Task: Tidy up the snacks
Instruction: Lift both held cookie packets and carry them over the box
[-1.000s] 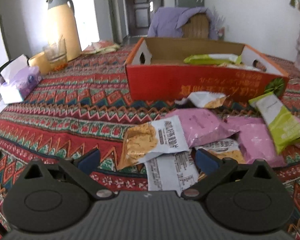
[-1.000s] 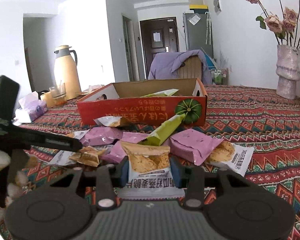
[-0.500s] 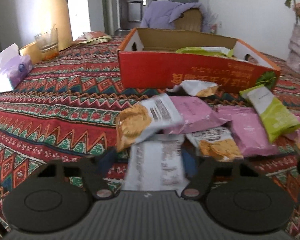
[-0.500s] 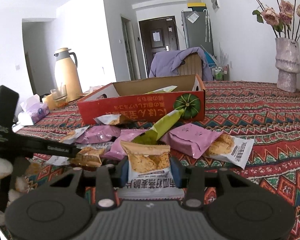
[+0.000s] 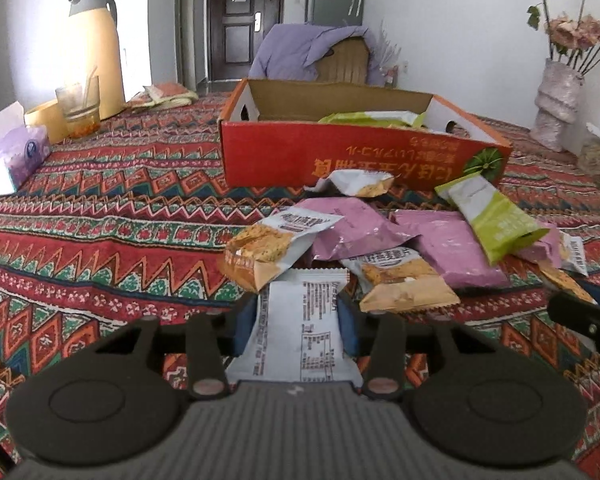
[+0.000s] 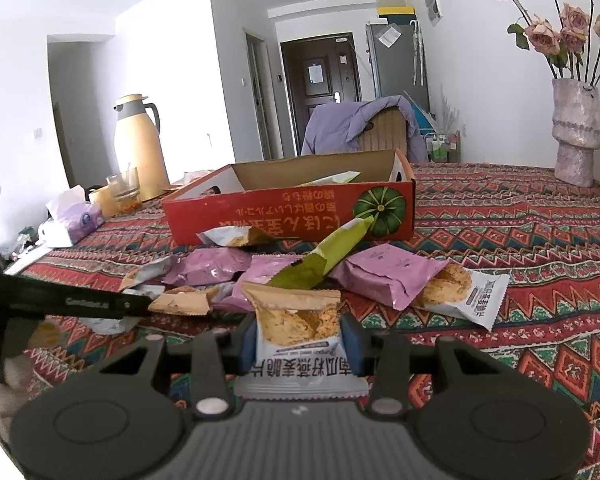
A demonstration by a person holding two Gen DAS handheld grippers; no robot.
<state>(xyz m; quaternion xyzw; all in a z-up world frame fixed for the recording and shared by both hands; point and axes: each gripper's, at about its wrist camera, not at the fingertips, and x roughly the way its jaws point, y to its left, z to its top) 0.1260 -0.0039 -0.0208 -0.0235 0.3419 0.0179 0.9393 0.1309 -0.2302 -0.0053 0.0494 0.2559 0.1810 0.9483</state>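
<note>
Left hand-held gripper clamps a white snack packet by its sides; right hand-held gripper pinches an oat-crisp packet likewise, both probably bound for the red box ahead, beyond loose packets.

Daylight is pouring in from my left, washing out the wall behind the thermos in my left view. The tablecloth reads sharp and evenly lit, with soft shadows under the snack packets. Fisheye bending curves the vase and darkens the corners. Something white at my right view's lower-left edge is blurred, possibly a glove.
</note>
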